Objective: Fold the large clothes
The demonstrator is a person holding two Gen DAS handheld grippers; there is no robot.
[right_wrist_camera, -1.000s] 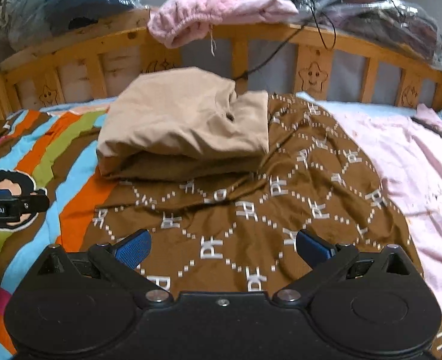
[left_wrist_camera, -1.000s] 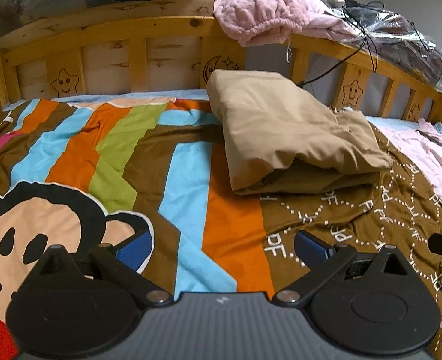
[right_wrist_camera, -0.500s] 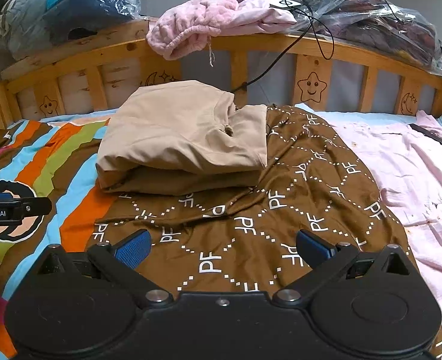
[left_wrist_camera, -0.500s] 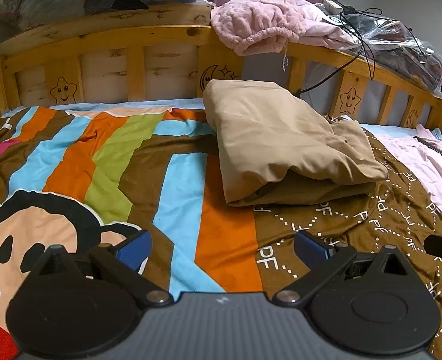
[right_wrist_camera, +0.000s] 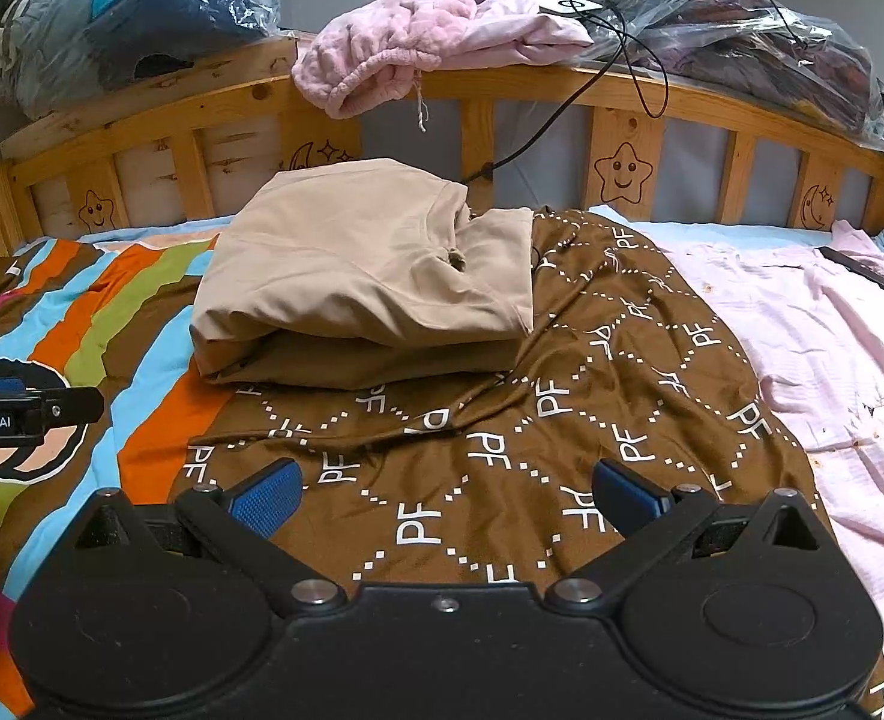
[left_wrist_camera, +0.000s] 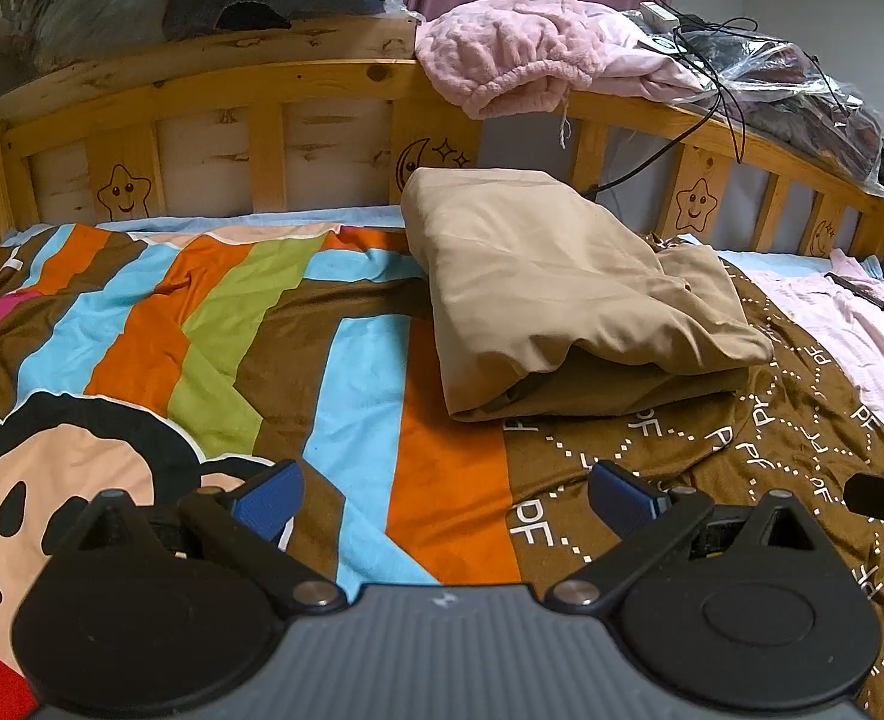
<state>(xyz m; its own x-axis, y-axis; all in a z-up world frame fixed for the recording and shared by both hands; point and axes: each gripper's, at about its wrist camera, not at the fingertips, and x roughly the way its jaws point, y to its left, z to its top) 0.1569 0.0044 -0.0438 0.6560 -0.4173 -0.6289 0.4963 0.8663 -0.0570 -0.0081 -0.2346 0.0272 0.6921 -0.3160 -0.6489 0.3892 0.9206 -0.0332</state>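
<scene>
Wooden slats of the bed rail (left_wrist_camera: 333,120) ran across the far side, with clear plastic bags (right_wrist_camera: 111,18) of dark clothing and a pink fleece garment (right_wrist_camera: 393,54) piled on top; the bed (left_wrist_camera: 213,324) carried a striped cartoon cover. Ahead of the left gripper (left_wrist_camera: 442,495) and a little to its right lay the folded tan garment (left_wrist_camera: 538,276), resting partly on a brown lettered cloth (right_wrist_camera: 592,396); the left gripper hung spread, holding nothing. The right gripper (right_wrist_camera: 445,492) was likewise spread and empty above that brown cloth, the tan garment ahead to its left (right_wrist_camera: 363,276); pale pink fabric (right_wrist_camera: 814,330) lay to its right.
</scene>
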